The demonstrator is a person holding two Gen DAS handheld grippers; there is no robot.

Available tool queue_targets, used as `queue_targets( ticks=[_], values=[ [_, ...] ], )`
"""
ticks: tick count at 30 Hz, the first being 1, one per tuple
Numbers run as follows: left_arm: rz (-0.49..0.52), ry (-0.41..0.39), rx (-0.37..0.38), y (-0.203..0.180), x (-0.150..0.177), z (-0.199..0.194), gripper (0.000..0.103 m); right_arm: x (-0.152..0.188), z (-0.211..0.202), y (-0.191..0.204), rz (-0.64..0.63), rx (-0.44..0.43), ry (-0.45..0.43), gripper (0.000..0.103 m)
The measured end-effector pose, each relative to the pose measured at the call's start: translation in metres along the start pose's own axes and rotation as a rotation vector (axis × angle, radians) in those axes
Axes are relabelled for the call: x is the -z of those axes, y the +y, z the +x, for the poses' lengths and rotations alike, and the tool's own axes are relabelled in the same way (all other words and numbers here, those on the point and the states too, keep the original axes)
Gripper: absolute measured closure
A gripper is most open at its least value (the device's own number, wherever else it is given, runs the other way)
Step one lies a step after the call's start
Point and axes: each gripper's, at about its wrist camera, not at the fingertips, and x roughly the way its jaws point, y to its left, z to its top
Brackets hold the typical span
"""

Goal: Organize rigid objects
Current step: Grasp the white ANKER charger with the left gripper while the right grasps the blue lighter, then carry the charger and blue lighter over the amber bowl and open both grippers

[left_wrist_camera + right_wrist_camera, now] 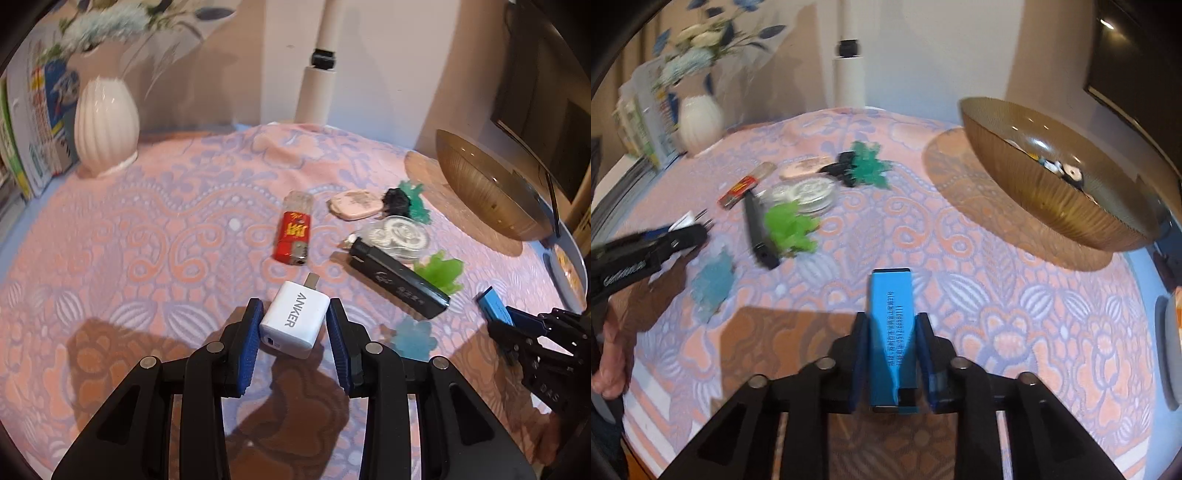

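Note:
My left gripper [294, 321] is shut on a white Anker charger [294, 323], its plug pointing away, just above the patterned cloth. My right gripper [892, 345] is shut on a blue lighter [892, 332] and holds it above the cloth; it also shows at the right of the left wrist view [495, 304]. A red lighter [292, 234], a black stick-shaped device [399, 278], a pink oval case [355, 204] and a clear round box [400, 230] lie on the cloth ahead. A brown glass bowl [1067, 206] with several small items stands at the right.
Soft green [441, 271], teal [415, 201], light blue [413, 339] and black [397, 201] leaf-shaped pieces lie among the objects. A white vase [105, 125] with flowers and books [33, 129] stand at back left. A white lamp post [317, 74] rises behind. A dark monitor [546, 110] sits at right.

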Motion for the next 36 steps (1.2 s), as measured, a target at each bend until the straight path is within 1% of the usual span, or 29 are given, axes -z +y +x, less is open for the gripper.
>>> queue_targets(
  ticks=[1,3,4,5,8,11,13,16,18,19,21,23,24,26,27,30,31,32,33,34,36],
  values=[
    [0.022,0.003,0.004,-0.004,0.0,-0.001,0.071,0.002,-0.003,-0.003,0.021,-0.063,0.002,0.079],
    [0.091,0.028,0.033,-0.02,-0.002,-0.004,0.071,0.008,-0.012,-0.021,0.115,-0.232,-0.021,0.08],
    [0.122,0.021,0.041,-0.03,-0.004,-0.009,0.071,0.01,-0.014,-0.03,0.148,-0.27,-0.027,0.08],
    [0.138,0.013,0.051,-0.038,-0.007,-0.013,0.071,0.012,-0.017,-0.04,0.174,-0.281,-0.035,0.08],
    [0.171,-0.025,0.118,-0.066,-0.025,-0.026,0.071,0.01,-0.038,-0.074,0.233,-0.253,-0.108,0.08],
    [0.223,-0.064,0.193,-0.1,-0.049,-0.035,0.071,0.0,-0.068,-0.102,0.26,-0.192,-0.193,0.08],
    [0.265,-0.087,0.23,-0.127,-0.069,-0.036,0.071,-0.014,-0.091,-0.126,0.275,-0.125,-0.255,0.08],
    [0.298,-0.12,0.268,-0.165,-0.096,-0.03,0.071,-0.037,-0.105,-0.167,0.328,0.0,-0.292,0.08],
    [0.287,-0.117,0.291,-0.186,-0.111,-0.019,0.071,-0.05,-0.101,-0.197,0.405,0.061,-0.285,0.08],
    [0.273,-0.102,0.308,-0.194,-0.119,-0.01,0.071,-0.054,-0.096,-0.213,0.453,0.072,-0.271,0.08],
    [0.243,-0.073,0.326,-0.209,-0.131,0.01,0.071,-0.06,-0.084,-0.242,0.528,0.084,-0.235,0.08],
    [0.232,-0.027,0.317,-0.224,-0.135,0.032,0.071,-0.063,-0.071,-0.26,0.581,0.088,-0.187,0.08],
    [0.231,-0.008,0.31,-0.23,-0.136,0.041,0.071,-0.067,-0.06,-0.27,0.612,0.062,-0.157,0.08],
    [0.209,0.031,0.296,-0.238,-0.134,0.061,0.071,-0.069,-0.051,-0.278,0.64,0.027,-0.145,0.079],
    [0.202,0.043,0.301,-0.242,-0.133,0.068,0.071,-0.072,-0.046,-0.28,0.648,0.027,-0.136,0.08],
    [0.208,0.047,0.28,-0.251,-0.131,0.078,0.07,-0.082,-0.035,-0.278,0.614,0.075,-0.113,0.08],
    [0.208,0.035,0.271,-0.25,-0.13,0.077,0.057,-0.084,-0.033,-0.277,0.602,0.091,-0.107,0.079],
    [0.201,0.018,0.256,-0.249,-0.132,0.075,0.05,-0.084,-0.032,-0.276,0.595,0.104,-0.103,0.079],
    [0.188,0.003,0.249,-0.246,-0.133,0.071,0.038,-0.083,-0.033,-0.275,0.596,0.107,-0.105,0.079],
    [0.171,-0.018,0.252,-0.24,-0.134,0.063,0.035,-0.08,-0.035,-0.274,0.601,0.101,-0.112,0.077],
    [0.143,-0.055,0.271,-0.221,-0.136,0.043,0.035,-0.074,-0.044,-0.267,0.595,0.096,-0.131,0.073]
  ],
)
